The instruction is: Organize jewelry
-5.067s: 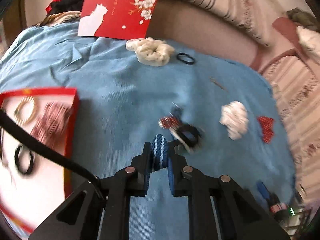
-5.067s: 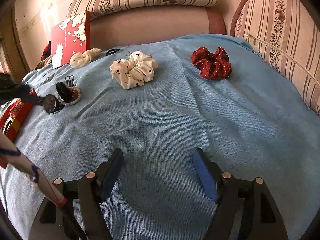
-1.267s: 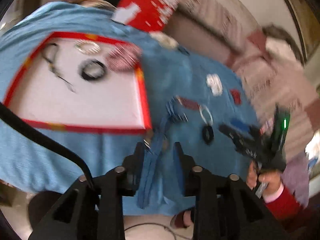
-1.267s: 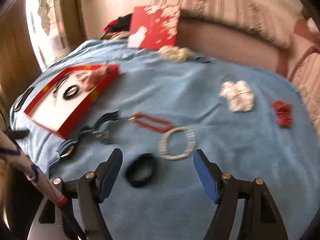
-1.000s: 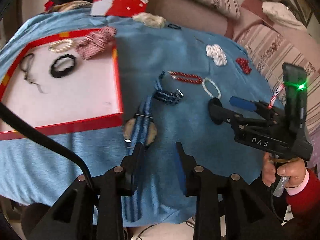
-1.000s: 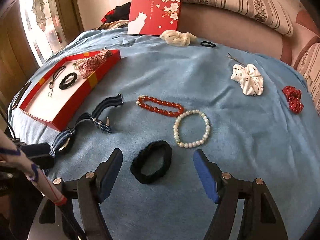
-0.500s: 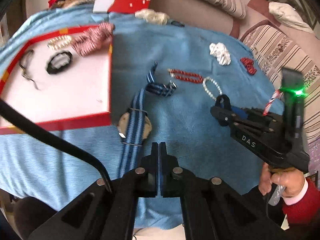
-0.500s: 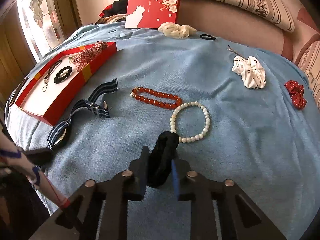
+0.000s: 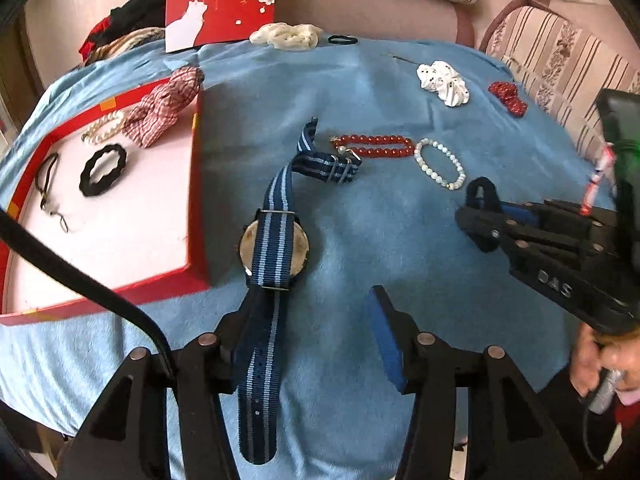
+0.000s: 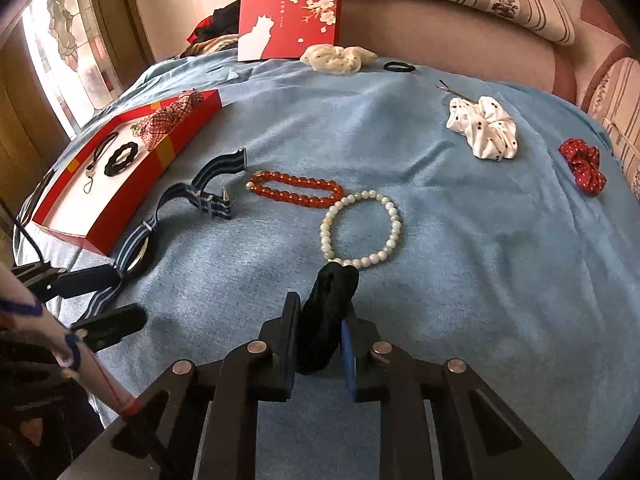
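Note:
My left gripper (image 9: 316, 312) is open over the blue cloth; the blue striped watch (image 9: 274, 245) lies face down with its strap across the left finger. My right gripper (image 10: 318, 334) is shut on a black hair tie (image 10: 326, 304), also in the left wrist view (image 9: 482, 216). A red bead bracelet (image 10: 296, 190) and a white pearl bracelet (image 10: 360, 230) lie just beyond it. The red tray (image 9: 198, 184) at left holds a black scrunchie (image 9: 102, 170), a plaid bow (image 9: 164, 112), a pearl bracelet and a cord.
A white dotted scrunchie (image 10: 484, 126), a red scrunchie (image 10: 582, 170), a cream scrunchie (image 10: 336, 58), a thin black hair tie (image 10: 398, 67) and a hairpin (image 10: 452, 90) lie further back. A red box lid (image 10: 290, 14) leans on the sofa back.
My left gripper has opened from shut, with the watch strap now lying over its left finger. My right gripper, which closed on the black hair tie half a second ago, still holds it.

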`<action>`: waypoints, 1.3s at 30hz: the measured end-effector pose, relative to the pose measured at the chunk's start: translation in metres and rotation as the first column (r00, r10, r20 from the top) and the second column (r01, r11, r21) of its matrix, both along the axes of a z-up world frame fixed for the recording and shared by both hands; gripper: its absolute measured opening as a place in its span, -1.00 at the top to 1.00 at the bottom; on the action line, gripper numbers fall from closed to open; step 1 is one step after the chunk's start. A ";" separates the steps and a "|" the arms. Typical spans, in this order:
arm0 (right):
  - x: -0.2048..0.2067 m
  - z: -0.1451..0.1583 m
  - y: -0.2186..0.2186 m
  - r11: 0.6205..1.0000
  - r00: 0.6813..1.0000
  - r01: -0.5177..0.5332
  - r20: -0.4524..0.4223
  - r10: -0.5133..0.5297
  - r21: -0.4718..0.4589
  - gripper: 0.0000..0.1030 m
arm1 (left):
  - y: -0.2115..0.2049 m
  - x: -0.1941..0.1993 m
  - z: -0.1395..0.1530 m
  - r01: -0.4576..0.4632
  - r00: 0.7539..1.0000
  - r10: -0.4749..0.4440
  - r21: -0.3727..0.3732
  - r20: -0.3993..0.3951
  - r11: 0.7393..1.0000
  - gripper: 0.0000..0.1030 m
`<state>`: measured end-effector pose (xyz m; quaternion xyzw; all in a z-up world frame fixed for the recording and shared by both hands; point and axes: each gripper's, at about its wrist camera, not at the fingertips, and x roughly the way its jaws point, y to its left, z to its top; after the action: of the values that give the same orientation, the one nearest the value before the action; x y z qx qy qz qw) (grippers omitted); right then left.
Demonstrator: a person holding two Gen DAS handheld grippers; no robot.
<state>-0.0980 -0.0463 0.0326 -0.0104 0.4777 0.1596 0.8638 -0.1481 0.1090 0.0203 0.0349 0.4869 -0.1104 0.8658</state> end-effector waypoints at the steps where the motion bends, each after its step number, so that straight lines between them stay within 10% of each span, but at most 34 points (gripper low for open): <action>1: 0.000 0.000 -0.001 1.000 1.000 0.002 0.000 -0.002 0.002 0.62 | -0.002 0.001 -0.001 -0.007 1.000 0.007 0.010 0.006 1.000 0.01; 10: 0.000 -0.002 -0.009 0.999 1.000 0.013 0.009 -0.014 0.040 0.61 | 0.010 0.021 0.009 -0.023 1.000 0.022 -0.048 -0.016 0.999 0.01; 22: 0.000 -0.007 -0.019 0.993 1.000 0.026 0.014 -0.028 0.117 0.61 | -0.022 0.062 -0.004 0.071 0.996 -0.064 0.139 -0.055 0.988 0.10; 25: -0.002 -0.005 -0.021 0.992 0.999 0.024 0.020 -0.026 0.125 0.62 | -0.019 0.066 0.001 0.050 0.992 -0.047 0.020 -0.120 0.999 0.99; 27: -0.004 -0.004 -0.023 0.992 0.999 0.029 0.022 -0.032 0.124 0.67 | -0.015 0.058 0.001 0.049 0.975 -0.079 -0.148 -0.207 0.988 1.00; 33: -0.011 -0.005 -0.045 0.993 0.998 0.056 0.030 -0.059 0.106 0.69 | -0.012 0.018 0.017 0.049 0.975 -0.093 -0.214 -0.200 0.976 1.00; 35: -0.013 -0.006 -0.052 0.991 0.997 0.064 0.027 -0.068 0.114 0.69 | -0.008 0.024 0.028 0.019 0.992 -0.035 -0.128 -0.123 0.992 0.91; 39: -0.011 -0.006 -0.054 0.989 0.996 0.079 0.019 -0.082 0.129 0.69 | -0.013 0.051 0.041 0.006 0.999 -0.008 -0.052 -0.032 0.999 -0.04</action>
<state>-0.1093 -0.1005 0.0264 0.0623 0.4560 0.1546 0.8742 -0.0972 0.0957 0.0613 0.0125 0.4977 -0.1263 0.8580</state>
